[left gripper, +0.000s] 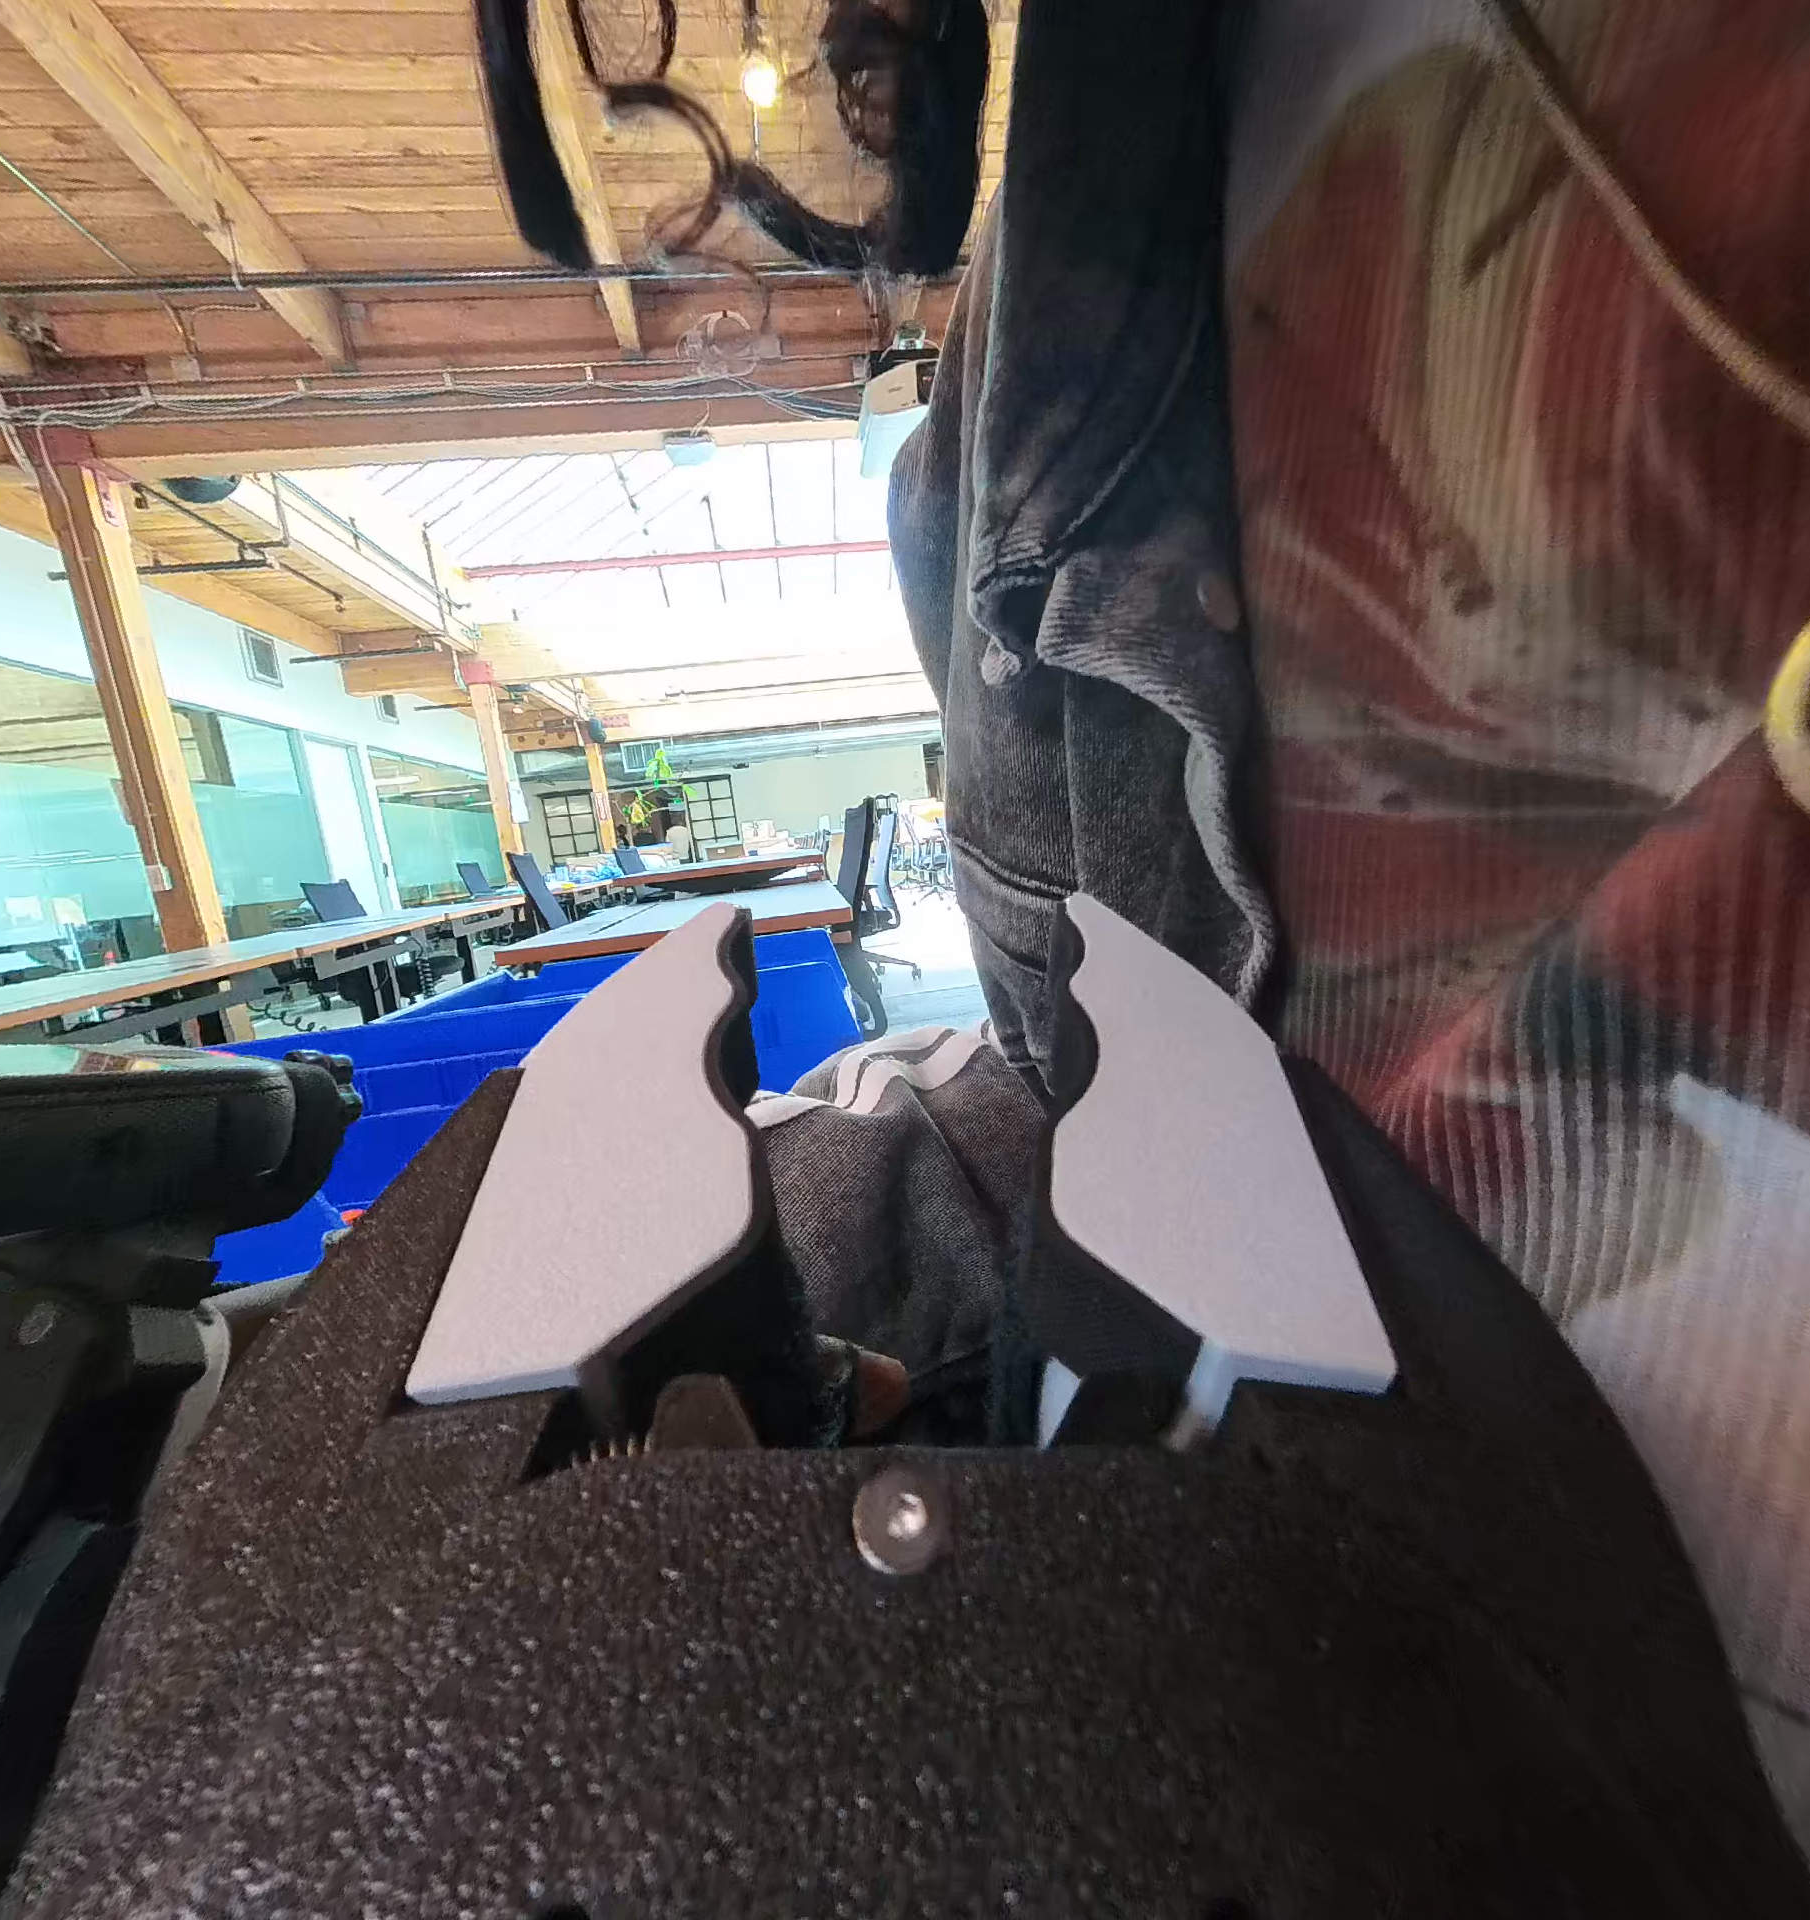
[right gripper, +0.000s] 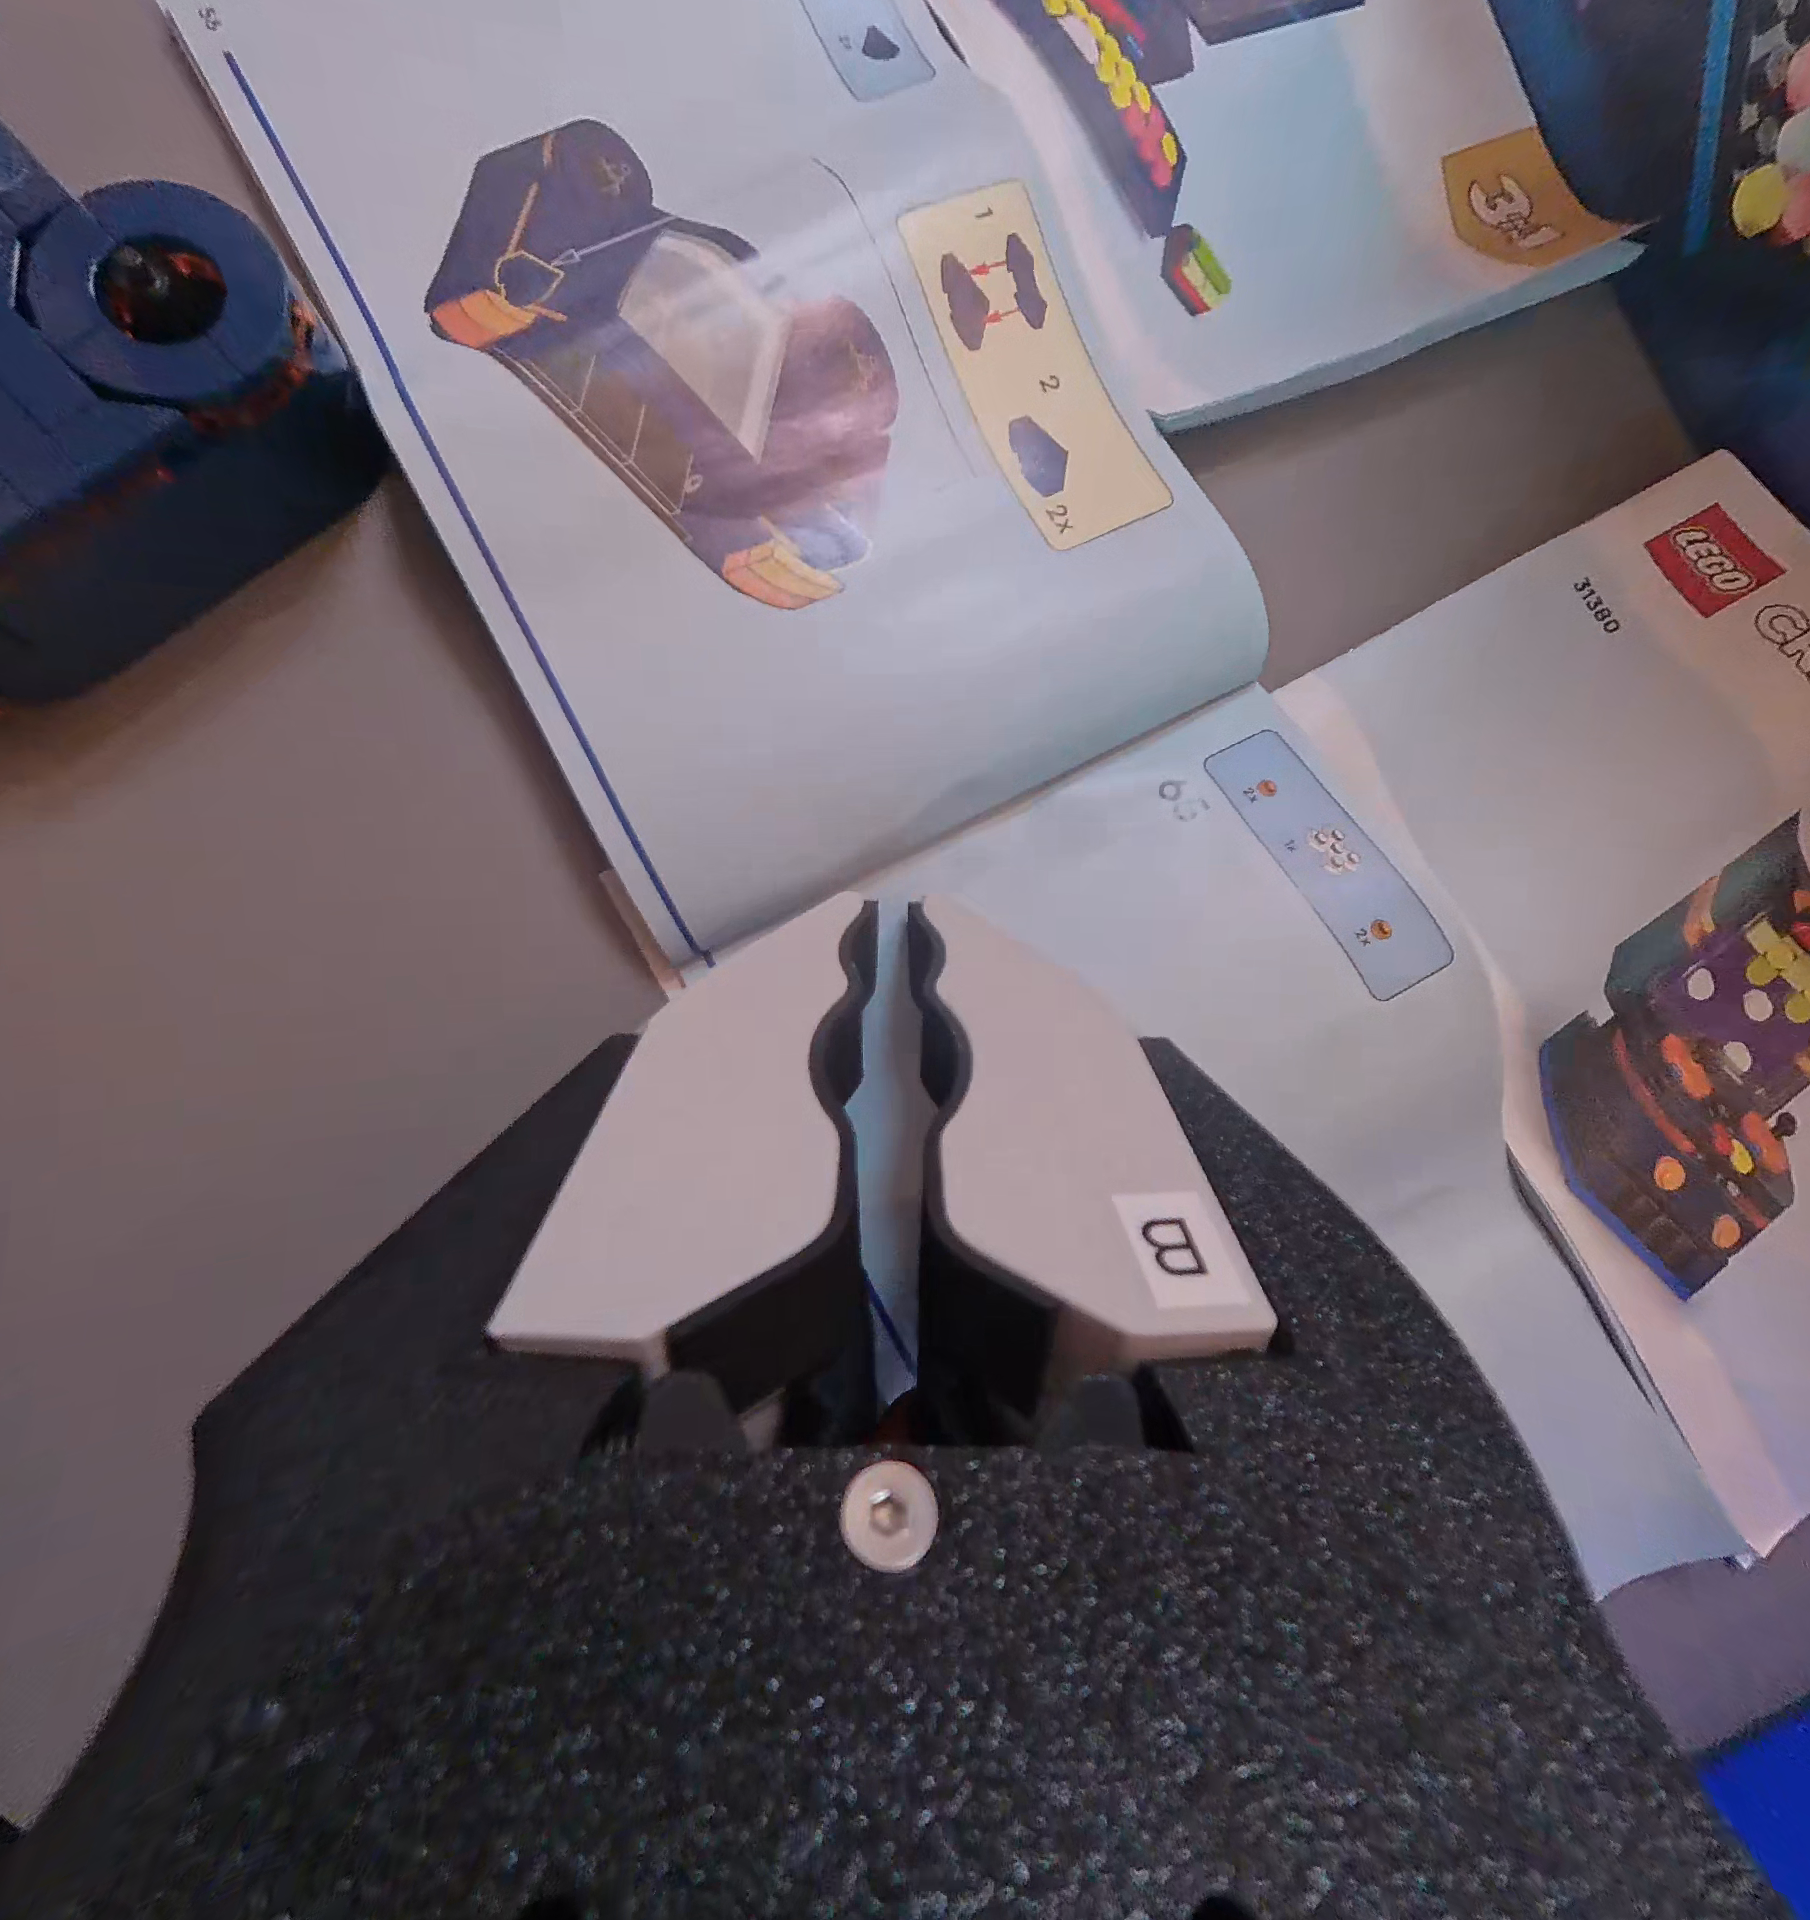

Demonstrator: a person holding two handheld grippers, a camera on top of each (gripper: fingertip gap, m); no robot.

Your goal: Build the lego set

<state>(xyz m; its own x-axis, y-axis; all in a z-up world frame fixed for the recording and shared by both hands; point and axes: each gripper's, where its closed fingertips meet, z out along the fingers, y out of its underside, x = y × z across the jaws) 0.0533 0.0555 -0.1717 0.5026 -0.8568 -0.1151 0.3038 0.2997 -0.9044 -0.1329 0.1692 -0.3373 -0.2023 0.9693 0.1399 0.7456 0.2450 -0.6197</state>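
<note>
Ceiling [left gripper: 205, 156]: bare wooden beams and planks.
Skylight [left gripper: 693, 561]: bright, washed out.
Left wall: glass partitions [left gripper: 39, 831] behind wooden posts.
Furniture: long desks [left gripper: 153, 966], dark office chairs [left gripper: 870, 873].

Dark blue lego model [right gripper: 101, 416] cut off at left edge (blurred); booklet corner [right gripper: 885, 1340] hidden between tool fingers.

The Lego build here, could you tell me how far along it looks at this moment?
Done: a dark blue model with orange trim stands partly assembled on the grey table. In hand: the right gripper has its jaws nearly closed on a page of the open instruction booklet. The left gripper is open and empty, pointed away from the table. Left: the steps on the open pages; no loose bricks are in view.
</note>
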